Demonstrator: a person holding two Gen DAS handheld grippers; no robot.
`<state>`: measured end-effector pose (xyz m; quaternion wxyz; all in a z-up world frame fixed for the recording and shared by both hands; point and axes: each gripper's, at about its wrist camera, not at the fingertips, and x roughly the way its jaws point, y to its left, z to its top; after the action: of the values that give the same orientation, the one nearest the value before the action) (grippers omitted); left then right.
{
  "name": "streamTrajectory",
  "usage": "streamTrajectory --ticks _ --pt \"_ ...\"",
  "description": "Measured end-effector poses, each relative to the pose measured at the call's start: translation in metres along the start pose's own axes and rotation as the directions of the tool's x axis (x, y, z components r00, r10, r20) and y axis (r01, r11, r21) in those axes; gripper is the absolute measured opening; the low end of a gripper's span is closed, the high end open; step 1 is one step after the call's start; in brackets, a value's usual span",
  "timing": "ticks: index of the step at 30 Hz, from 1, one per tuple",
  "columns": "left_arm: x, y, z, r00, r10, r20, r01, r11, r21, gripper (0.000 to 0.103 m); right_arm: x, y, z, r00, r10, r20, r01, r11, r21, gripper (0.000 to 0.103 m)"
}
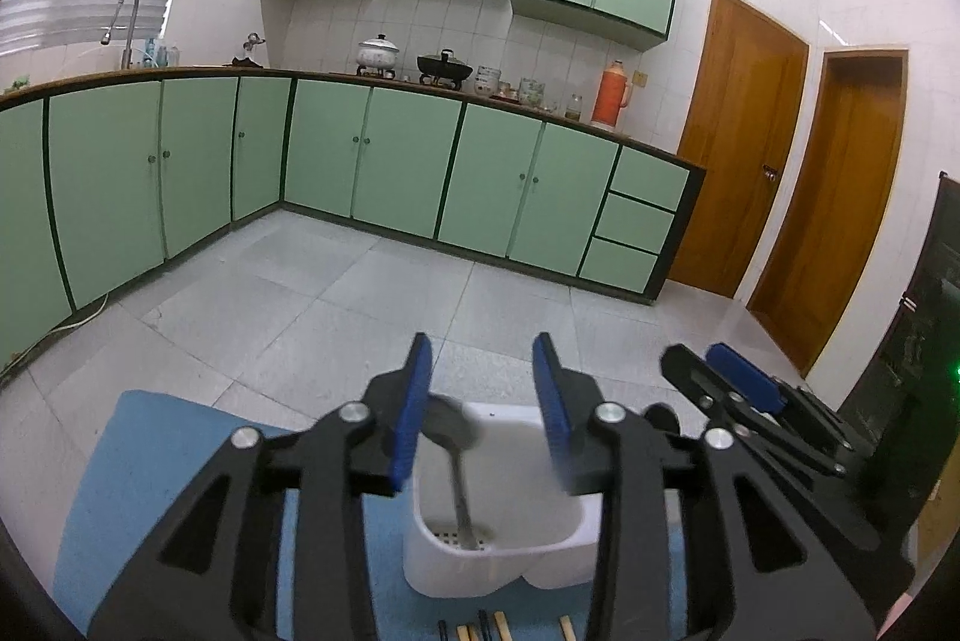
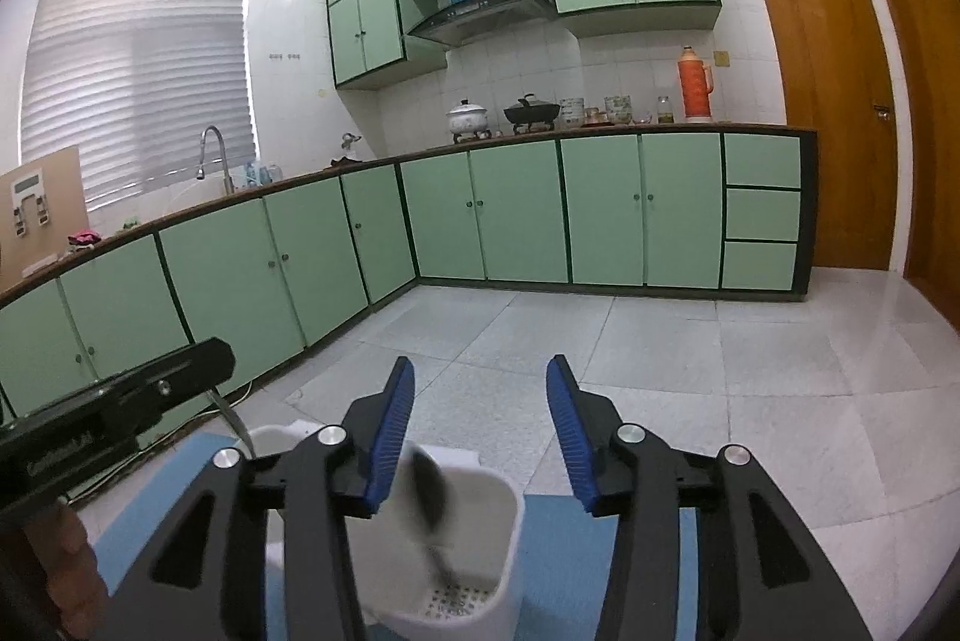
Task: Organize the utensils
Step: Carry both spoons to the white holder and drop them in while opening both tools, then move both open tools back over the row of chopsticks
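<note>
A white utensil holder (image 1: 510,557) stands on a blue mat (image 1: 156,473). A metal spoon (image 1: 456,467) stands in it, bowl up and blurred, handle end on the perforated bottom. My left gripper (image 1: 483,365) is open above the holder, the spoon's bowl just beside its left finger. My right gripper (image 2: 480,389) is open above the same holder (image 2: 480,533), the spoon (image 2: 429,497) blurred between its fingers without touching them. Several chopstick ends (image 1: 480,629) lie on the mat at the bottom edge. Each gripper shows in the other's view.
The mat lies on a surface above a grey tiled floor (image 2: 660,371). Green cabinets (image 1: 408,161) and a counter with pots, jars and an orange thermos (image 1: 609,95) line the far walls. Wooden doors (image 1: 738,143) stand at the right.
</note>
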<state>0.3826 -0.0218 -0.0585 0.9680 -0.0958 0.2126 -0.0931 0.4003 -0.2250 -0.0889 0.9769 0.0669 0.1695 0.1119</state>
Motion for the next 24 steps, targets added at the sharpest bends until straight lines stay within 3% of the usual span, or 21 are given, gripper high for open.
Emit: streamTrajectory --ticks 6,8,12,16,24 --pt "-0.028 0.005 -0.001 0.999 0.010 0.044 -0.010 1.000 0.007 0.055 -0.032 -0.009 0.002 0.999 -0.031 0.028 0.030 0.999 0.040 0.063" --pt "-0.042 0.007 -0.004 0.998 0.018 0.063 -0.018 1.000 -0.001 0.067 -0.048 -0.012 -0.001 0.998 -0.045 0.043 0.043 0.998 0.048 0.075" --pt "-0.078 0.011 -0.020 0.995 0.041 0.094 -0.042 0.999 0.006 0.082 -0.090 -0.015 -0.018 0.995 -0.082 0.058 0.079 0.995 0.060 0.095" --pt "-0.112 0.016 -0.043 0.993 0.079 0.093 -0.078 0.997 -0.013 0.089 -0.128 -0.016 -0.041 0.993 -0.109 0.033 0.107 0.992 0.073 0.097" --pt "-0.165 0.016 -0.103 0.986 0.161 0.038 -0.161 0.987 -0.004 0.089 -0.192 -0.006 -0.089 0.984 -0.173 -0.029 0.175 0.981 0.089 0.097"
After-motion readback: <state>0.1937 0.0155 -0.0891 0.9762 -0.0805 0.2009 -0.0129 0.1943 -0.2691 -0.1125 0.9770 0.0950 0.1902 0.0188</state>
